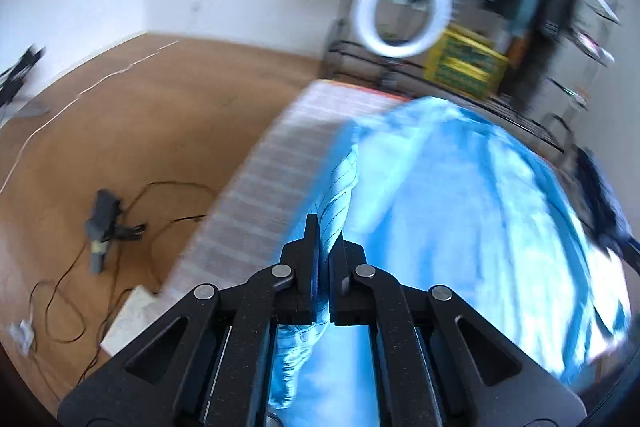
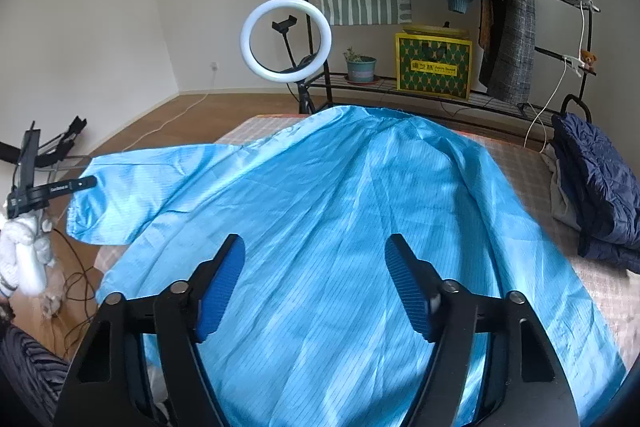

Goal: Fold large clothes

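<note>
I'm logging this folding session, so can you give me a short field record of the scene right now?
garment: light blue pinstriped long-sleeved coat, spread out flat
surface: pinkish checked bed cover
left tool: shut on a fold of the coat
right tool: open, above the coat body, holding nothing
sleeve: one sleeve extends past the bed edge
nearby: folded navy quilted jacket at bed's right side
</note>
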{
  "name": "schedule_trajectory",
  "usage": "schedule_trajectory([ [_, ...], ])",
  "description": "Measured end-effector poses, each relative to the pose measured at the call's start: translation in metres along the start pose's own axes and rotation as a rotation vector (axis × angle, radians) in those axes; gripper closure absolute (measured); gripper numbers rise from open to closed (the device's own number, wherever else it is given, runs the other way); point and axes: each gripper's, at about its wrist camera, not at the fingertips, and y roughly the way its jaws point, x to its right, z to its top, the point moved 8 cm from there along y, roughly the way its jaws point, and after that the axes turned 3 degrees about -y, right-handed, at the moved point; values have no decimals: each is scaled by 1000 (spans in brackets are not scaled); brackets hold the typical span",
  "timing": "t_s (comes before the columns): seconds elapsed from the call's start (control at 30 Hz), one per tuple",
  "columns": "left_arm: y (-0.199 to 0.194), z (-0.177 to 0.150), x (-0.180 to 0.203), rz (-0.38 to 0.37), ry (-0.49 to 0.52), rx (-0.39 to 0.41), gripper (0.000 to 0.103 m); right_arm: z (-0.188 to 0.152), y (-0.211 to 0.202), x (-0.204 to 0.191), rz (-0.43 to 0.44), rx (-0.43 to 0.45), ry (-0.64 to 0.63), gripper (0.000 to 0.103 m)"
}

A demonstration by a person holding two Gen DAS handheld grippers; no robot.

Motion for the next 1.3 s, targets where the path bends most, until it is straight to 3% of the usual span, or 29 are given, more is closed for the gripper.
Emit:
schedule_trajectory([
  [0.23,-34,-60,106,-144,263,-20,102,-1,3,-3,-1,-6,-12,42],
  [0.3,-36,-79,122,-166,294,-56,102,-2,3,-2,-6,-12,-12,43],
  [0.6,-23,-140,143,-142,445,-171,102,-5,10,-5,0,-36,-10,43],
  [0.63,-23,-144,143,-137,456,-181,100,-5,11,-8,6,-39,-15,43],
  [0.67,-23,-147,145,-142,461,-196,91,-5,12,-10,8,-41,-19,43],
  [0.7,-25,-149,145,-149,461,-203,75,-4,13,-13,13,-43,-24,43],
  [0.73,-27,-149,141,-154,459,-208,64,-3,14,-16,20,-44,-28,43],
  [0.77,-29,-150,142,-159,454,-208,46,-2,14,-17,25,-46,-31,43],
  [0.8,-34,-150,143,-175,450,-205,45,0,15,-19,37,-49,-31,43],
  [0.87,-46,-148,142,-218,443,-203,45,7,17,-21,78,-62,-12,43],
  [0.97,-55,-131,122,-185,404,-189,45,24,19,-27,130,-65,11,43],
  [1.13,-43,-81,32,-116,119,-212,45,71,39,-57,150,-55,-122,43],
  [1.23,-17,-73,-15,-55,7,-246,45,94,71,-83,223,-109,-153,43],
  [1.3,6,-80,-35,-44,-42,-298,48,105,100,-96,225,-152,-154,43],
])
